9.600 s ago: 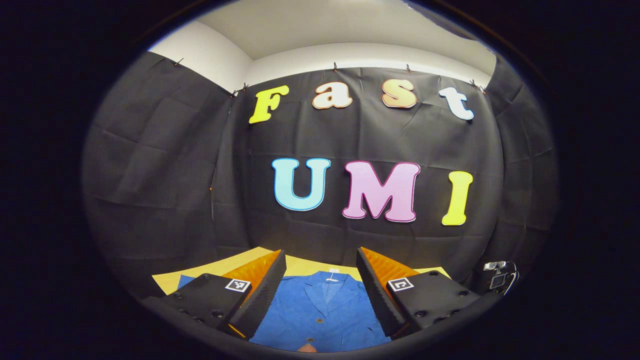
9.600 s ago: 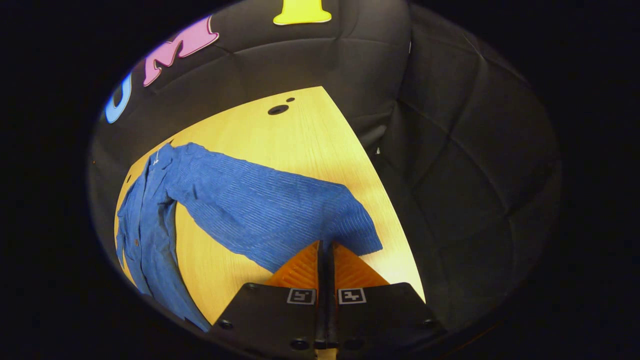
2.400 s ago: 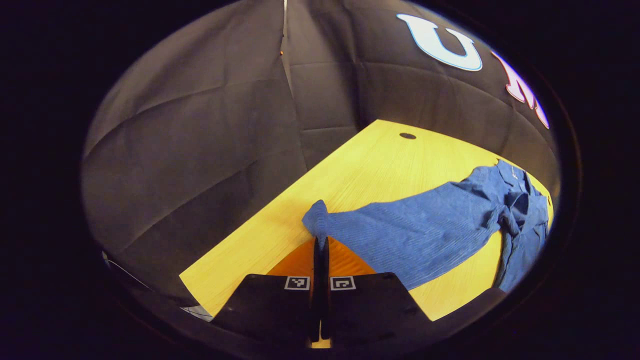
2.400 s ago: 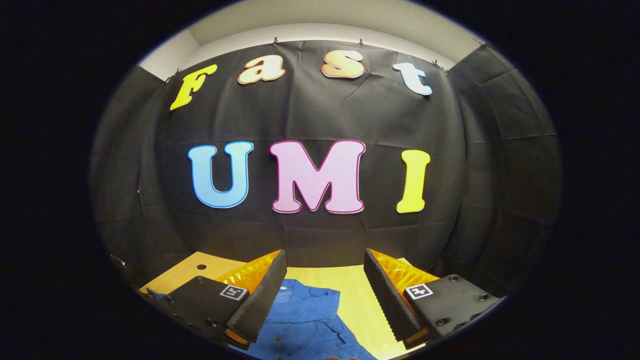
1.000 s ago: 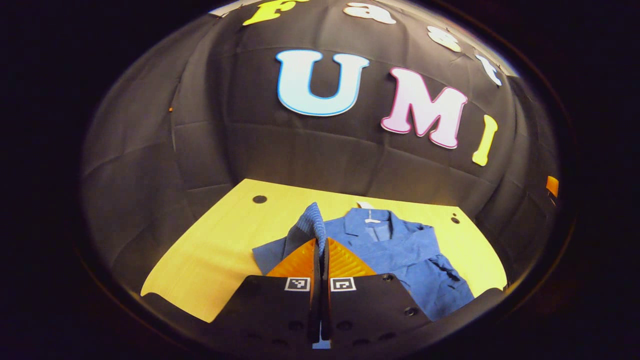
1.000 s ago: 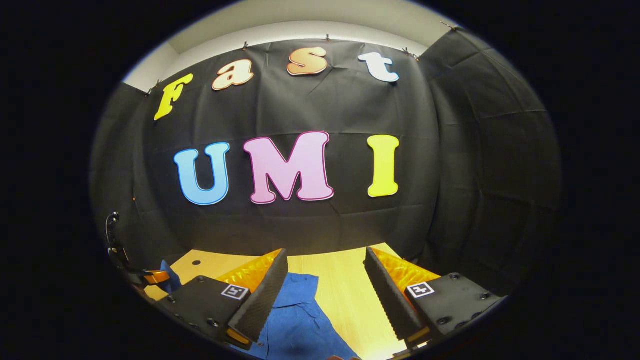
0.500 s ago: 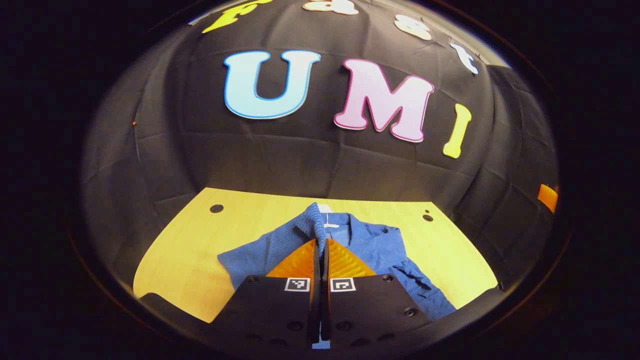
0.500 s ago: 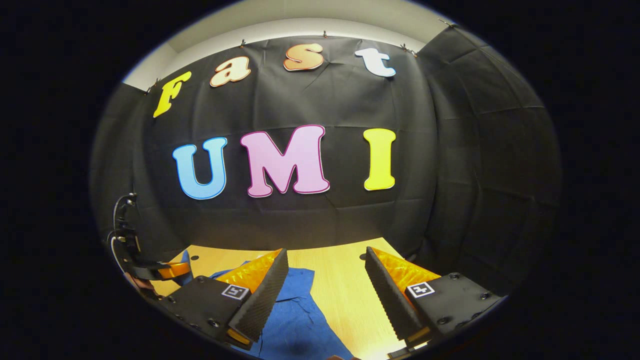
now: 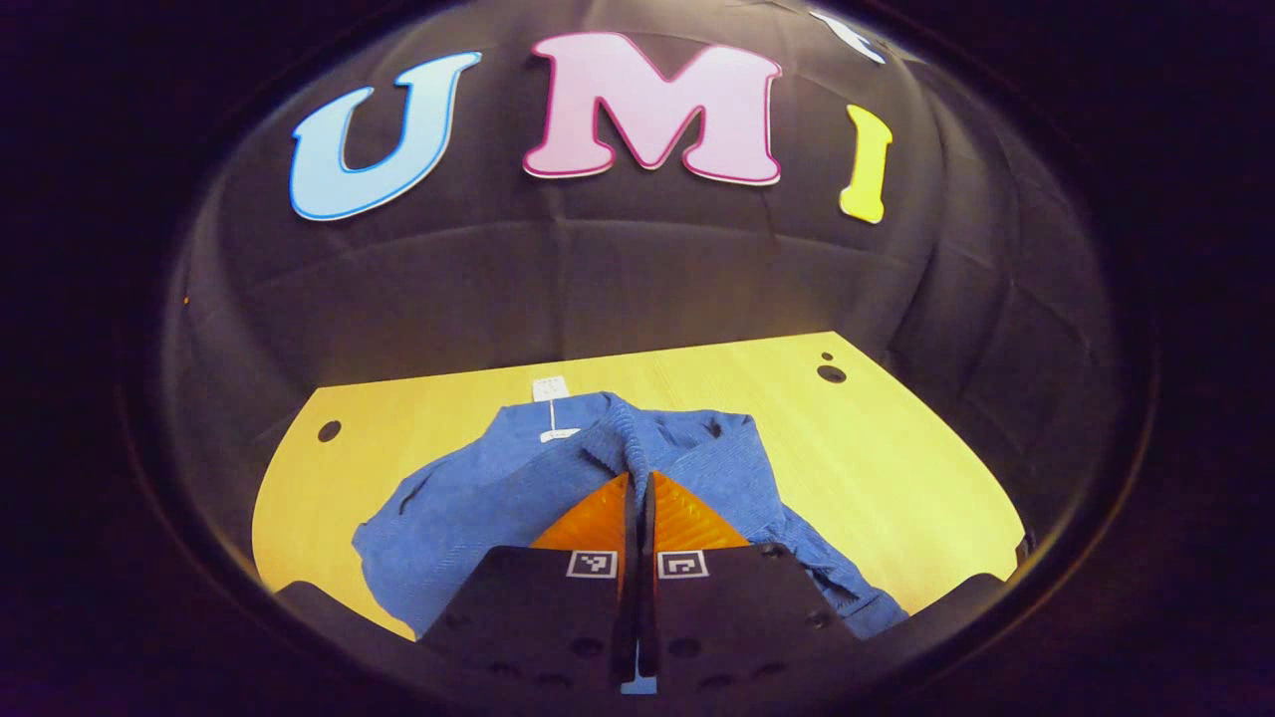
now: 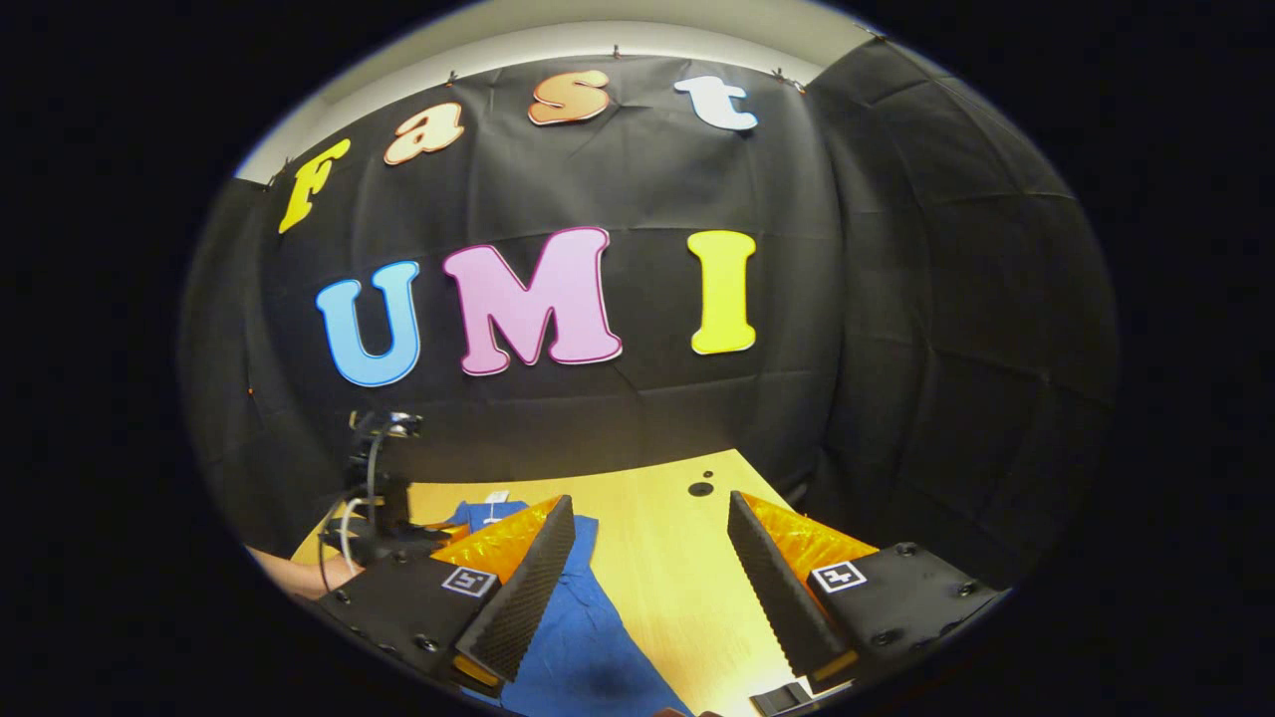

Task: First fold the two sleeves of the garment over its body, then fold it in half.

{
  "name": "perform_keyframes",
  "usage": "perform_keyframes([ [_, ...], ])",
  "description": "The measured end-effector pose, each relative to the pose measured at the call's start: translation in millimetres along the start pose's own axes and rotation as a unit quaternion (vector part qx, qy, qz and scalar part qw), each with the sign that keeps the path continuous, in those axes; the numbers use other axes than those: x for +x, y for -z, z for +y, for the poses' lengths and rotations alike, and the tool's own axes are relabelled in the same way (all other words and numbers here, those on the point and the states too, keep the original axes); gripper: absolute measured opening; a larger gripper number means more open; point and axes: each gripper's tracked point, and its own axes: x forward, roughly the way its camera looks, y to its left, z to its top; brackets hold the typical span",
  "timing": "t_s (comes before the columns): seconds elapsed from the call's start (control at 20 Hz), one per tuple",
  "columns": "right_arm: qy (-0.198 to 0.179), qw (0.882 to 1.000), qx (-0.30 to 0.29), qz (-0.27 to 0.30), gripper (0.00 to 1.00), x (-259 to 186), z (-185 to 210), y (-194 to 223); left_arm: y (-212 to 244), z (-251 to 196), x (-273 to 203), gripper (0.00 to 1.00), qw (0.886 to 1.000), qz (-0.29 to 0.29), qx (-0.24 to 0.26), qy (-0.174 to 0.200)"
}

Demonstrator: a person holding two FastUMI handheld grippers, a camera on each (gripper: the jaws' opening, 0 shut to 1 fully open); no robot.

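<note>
In the left gripper view we see our left gripper [image 9: 638, 476] with its fingers pressed together on a fold of the blue shirt [image 9: 498, 488], a ridge of cloth standing up right at the tips. The pinched piece looks like a sleeve drawn over the shirt's body, though we cannot tell this for sure because the cloth is bunched there. The shirt lies on the yellow surface [image 9: 896, 448], with its collar and a white tag [image 9: 549, 389] at the side away from us. Our own fingers and gripper body cover the near part of the shirt, so we cannot see its hem. A strip of cloth runs out to the right of the shirt's body and is cut off at the view's lower edge. Dark holes [image 9: 831, 373] sit in the surface beyond the shirt, right and left.

In the right gripper view our right gripper [image 10: 649, 558] hangs with its fingers spread wide apart, nothing between them. The shirt [image 10: 578, 637] lies below and left of the gap, partly hidden by the left finger. Left of the shirt we make out the other gripper [image 10: 383, 538] with cables, dark and hard to read, and part of an arm [image 10: 289, 573] at the view's edge.
</note>
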Motion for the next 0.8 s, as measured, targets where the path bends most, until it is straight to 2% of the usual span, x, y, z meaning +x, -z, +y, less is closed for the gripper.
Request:
perform_keyframes([
  [0.25,0.03,0.999,-0.002,0.019,0.98,2.4,-34.2,8.5,-2.6,-32.7,44.3,0.0,1.0,0.016,0.024,-0.004],
  [0.45,0.035,0.999,-0.001,0.02,0.98,7.4,-43.8,6.6,-6.7,-60.7,63.1,0.0,0.999,0.022,0.031,0.02],
  [0.55,0.031,0.999,-0.007,0.022,0.97,12.0,-44.2,7.1,-5.5,-83.3,65.4,0.04,0.998,0.026,0.031,0.053],
  [0.6,0.029,0.999,-0.008,0.025,0.97,14.0,-44.2,8.0,-7.5,-96.1,65.2,0.17,0.997,0.023,0.031,0.073],
  [0.65,0.026,0.999,-0.008,0.029,0.97,16.5,-44.1,10.1,-12.9,-113.1,58.1,0.13,0.995,0.017,0.029,0.099],
  [0.8,0.018,0.999,-0.008,0.034,0.98,21.6,-40.1,11.7,-32.2,-153.7,38.4,0.86,0.987,-0.025,0.043,0.152],
])
